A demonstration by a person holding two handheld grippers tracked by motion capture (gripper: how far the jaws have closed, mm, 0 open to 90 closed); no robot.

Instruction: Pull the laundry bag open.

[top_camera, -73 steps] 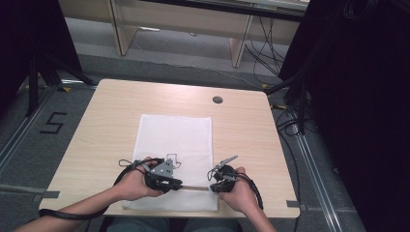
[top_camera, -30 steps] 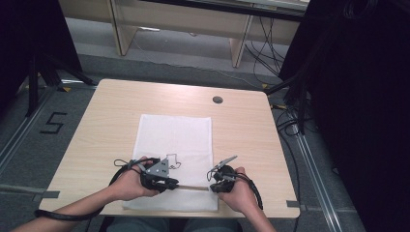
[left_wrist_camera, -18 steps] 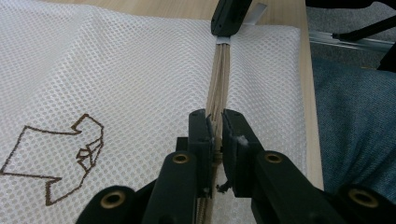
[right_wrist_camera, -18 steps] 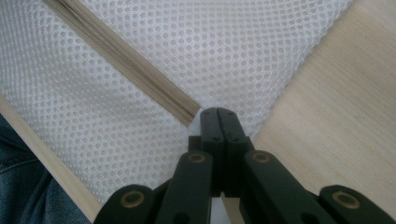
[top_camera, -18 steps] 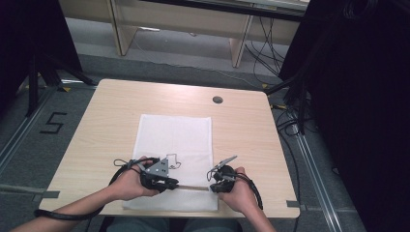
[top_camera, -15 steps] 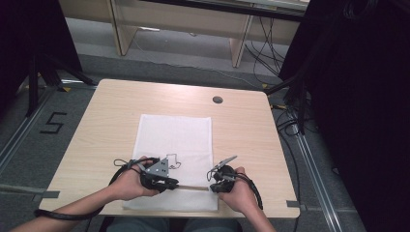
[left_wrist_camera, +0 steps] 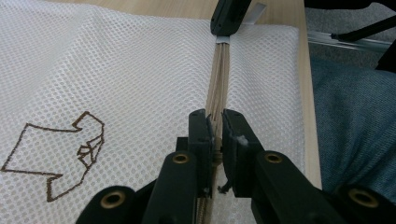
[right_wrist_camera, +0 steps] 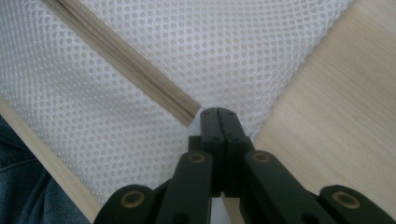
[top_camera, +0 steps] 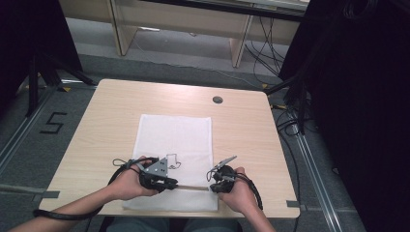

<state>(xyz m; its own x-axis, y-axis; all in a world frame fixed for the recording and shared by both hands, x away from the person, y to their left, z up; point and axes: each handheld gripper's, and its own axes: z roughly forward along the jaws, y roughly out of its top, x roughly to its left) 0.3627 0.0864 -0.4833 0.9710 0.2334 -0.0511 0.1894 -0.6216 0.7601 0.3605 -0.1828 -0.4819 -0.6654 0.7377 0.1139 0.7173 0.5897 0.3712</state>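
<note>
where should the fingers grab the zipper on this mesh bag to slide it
Best at the small pull on the tan zipper, coming in along its line from the left end of the white mesh bag, as the left gripper does. The zipper lies flat and thin; only the pull sticks up.

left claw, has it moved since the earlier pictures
No. In the high view the left claw sits at the same spot on the white mesh bag, just below its brown outline drawing.
</note>
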